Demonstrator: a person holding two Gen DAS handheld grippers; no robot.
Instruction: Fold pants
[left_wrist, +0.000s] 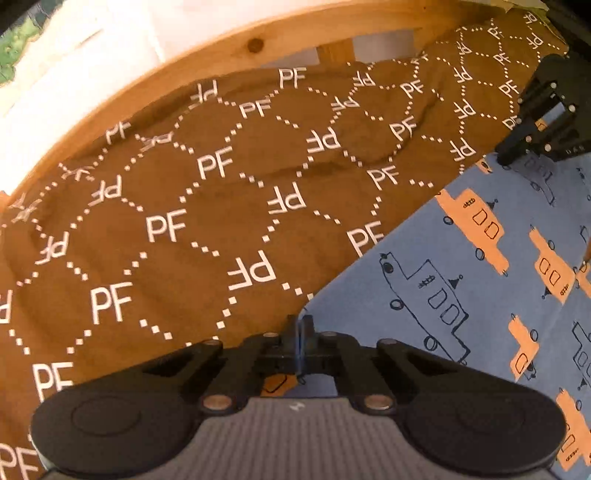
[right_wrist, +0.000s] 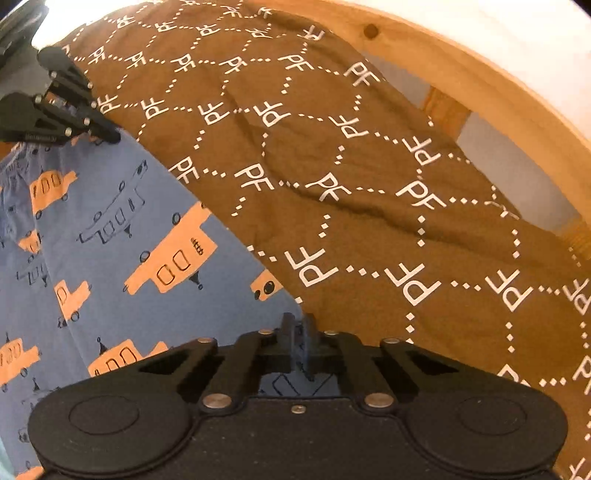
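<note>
Nearest each camera, both tongs are clamped on the edge of the blue pants (left_wrist: 461, 280): the left tongs (left_wrist: 300, 334) and the right tongs (right_wrist: 298, 334) pinch fabric at two separate points along the same border. The pants lie flat on the brown PF-printed bedspread (left_wrist: 192, 206), on its near side. Beyond the bedspread runs the wooden bed frame (left_wrist: 207, 66). It looks like a fold is starting; next, both corners probably lift together and carry across the pants.

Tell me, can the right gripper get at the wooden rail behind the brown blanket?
Probably not right now. The right gripper is shut on the blue car-print pants, and the brown PF blanket lies between it and the wooden rail. It would likely need to let go first.
</note>
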